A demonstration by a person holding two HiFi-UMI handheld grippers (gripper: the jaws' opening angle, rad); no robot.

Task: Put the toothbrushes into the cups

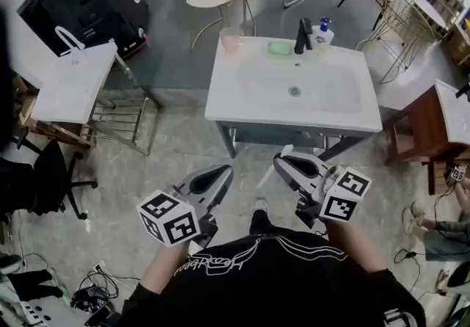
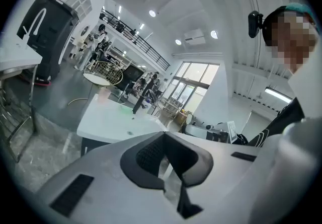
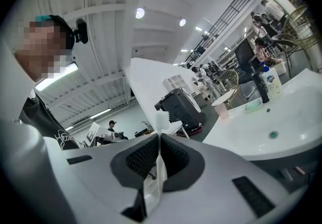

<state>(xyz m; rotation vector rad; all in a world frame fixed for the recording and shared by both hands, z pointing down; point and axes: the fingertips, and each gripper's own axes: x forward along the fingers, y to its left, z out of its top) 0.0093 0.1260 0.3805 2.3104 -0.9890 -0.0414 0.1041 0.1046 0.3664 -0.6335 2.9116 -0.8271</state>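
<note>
- While the person stands in front of the white sink counter (image 1: pixel 220 101), both grippers are held low and near the body, well short of the counter's front edge.
- Seen in the right gripper view, the right gripper (image 3: pixel 159 136) is clamped on a white toothbrush (image 3: pixel 160 119). The black pads press on the handle from both sides, the bristled head sticks out past the fingertips, and the rest of the handle runs back between the jaws towards the camera.
- Seen in the left gripper view, the left gripper (image 2: pixel 163 136) has its jaws closed tip to tip. A pale sliver shows in the gap behind the pads, and I cannot tell what it is.
- A pink cup (image 1: pixel 229 40) stands upright at the back left corner of the counter, well apart from both grippers.
- Along the back edge, right of the cup, come a green soap dish (image 1: pixel 280 48), a black tap (image 1: pixel 302 34) and a white bottle with a blue top (image 1: pixel 321 35), the bottle just beside the tap.
- The basin's drain (image 1: pixel 294 90) lies in front of the tap.
</note>
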